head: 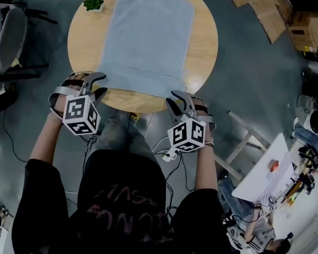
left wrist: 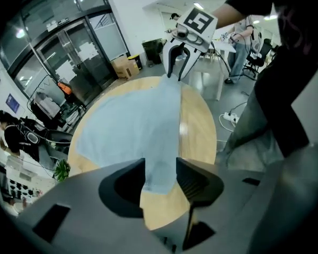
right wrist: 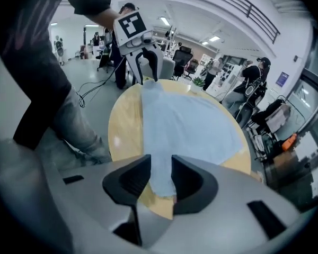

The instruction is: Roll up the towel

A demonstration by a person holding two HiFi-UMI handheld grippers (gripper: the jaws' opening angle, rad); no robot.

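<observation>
Head view | pot (head: 97,8) holds plant (head: 93,1) | left tool (head: 102,83), right tool (head: 171,100): both gaping astride towel (head: 148,36) corners

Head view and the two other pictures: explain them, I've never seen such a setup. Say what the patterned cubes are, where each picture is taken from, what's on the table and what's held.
No robot here: a person holds two two-jaw tools, and each patterned cube is part of its tool. The head view comes from a camera on the person's head. The other two come from cameras riding on the left tool and the right tool, looking along their jaws. On the round wooden table lies a light blue towel, spread flat, with a small potted plant near the rim. Each tool's jaws stand apart at a near corner of the towel without pinching it, so nothing is held.
</observation>
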